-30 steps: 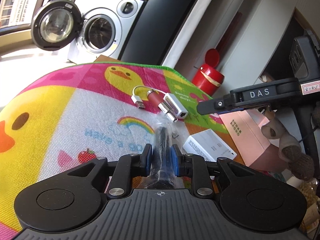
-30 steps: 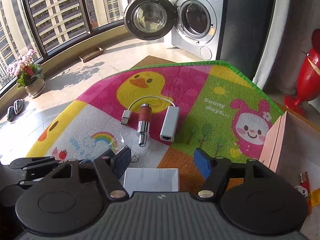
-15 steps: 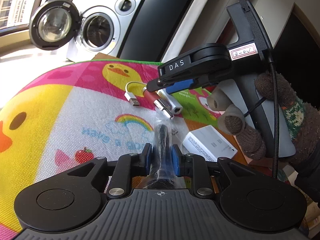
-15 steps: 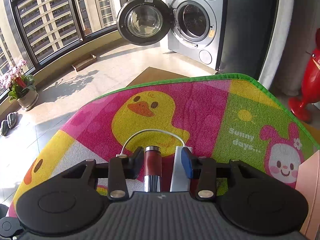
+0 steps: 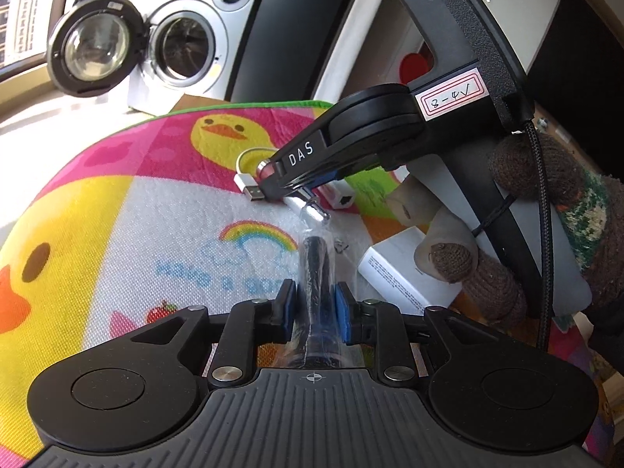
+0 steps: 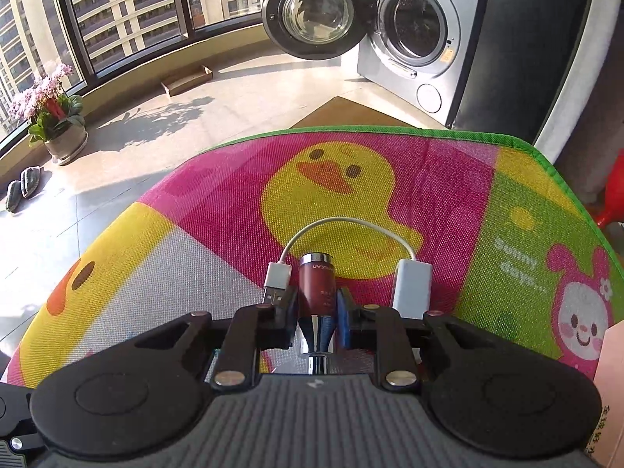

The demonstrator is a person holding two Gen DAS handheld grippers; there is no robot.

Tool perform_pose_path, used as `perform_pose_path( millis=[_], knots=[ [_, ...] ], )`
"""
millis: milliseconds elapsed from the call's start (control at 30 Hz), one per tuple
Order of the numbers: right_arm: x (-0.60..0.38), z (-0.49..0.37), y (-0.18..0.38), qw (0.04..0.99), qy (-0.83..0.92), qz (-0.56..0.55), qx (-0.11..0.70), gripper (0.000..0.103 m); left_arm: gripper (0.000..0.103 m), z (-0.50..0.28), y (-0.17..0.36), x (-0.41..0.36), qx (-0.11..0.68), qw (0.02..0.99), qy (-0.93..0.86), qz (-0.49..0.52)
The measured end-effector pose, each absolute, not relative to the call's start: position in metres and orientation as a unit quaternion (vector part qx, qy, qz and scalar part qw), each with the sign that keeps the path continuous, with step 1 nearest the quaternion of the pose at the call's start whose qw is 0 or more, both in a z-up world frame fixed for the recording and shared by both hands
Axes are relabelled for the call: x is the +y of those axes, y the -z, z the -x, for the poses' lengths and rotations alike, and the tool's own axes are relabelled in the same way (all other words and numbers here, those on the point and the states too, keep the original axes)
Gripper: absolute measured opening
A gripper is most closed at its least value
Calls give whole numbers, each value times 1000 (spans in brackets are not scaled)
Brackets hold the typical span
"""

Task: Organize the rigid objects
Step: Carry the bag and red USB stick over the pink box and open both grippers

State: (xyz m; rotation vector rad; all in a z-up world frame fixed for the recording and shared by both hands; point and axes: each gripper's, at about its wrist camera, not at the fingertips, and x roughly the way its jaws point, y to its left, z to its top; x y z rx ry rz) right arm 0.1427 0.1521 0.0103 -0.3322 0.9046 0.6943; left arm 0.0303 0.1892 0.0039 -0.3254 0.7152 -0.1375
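The red cylinder (image 6: pixel 316 285), with its chrome end toward the camera, lies on the duck-print mat (image 6: pixel 218 210) and sits between the 2 blue pads of the right gripper (image 6: pixel 316 304), whose jaws are narrowed onto it. Just beside the red cylinder, the white adapter (image 6: pixel 411 286) lies on one side and its USB plug (image 6: pixel 277 280) on the other, the cable looping behind. Nearer than the red cylinder in the left wrist view, the left gripper (image 5: pixel 315 304) has its jaws closed on a black item in clear wrap (image 5: pixel 316 273). A white box (image 5: pixel 405 273) lies beside that. Far beyond the red cylinder stands a washing machine (image 6: pixel 413 35), door open.
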Motion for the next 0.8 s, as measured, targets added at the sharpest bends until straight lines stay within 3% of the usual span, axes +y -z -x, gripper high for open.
perform_pose_path(
  millis=[167, 467, 800],
  knots=[
    [126, -131, -25, 835, -322, 141, 423, 20, 25, -44, -6, 196, 371, 910, 82, 166],
    [11, -37, -85, 863, -341, 103, 358, 20, 24, 7, -21, 160, 319, 934, 135, 88],
    [-152, 73, -115, 937, -234, 63, 251, 20, 24, 35, -120, 82, 223, 943, 241, 54]
  ],
)
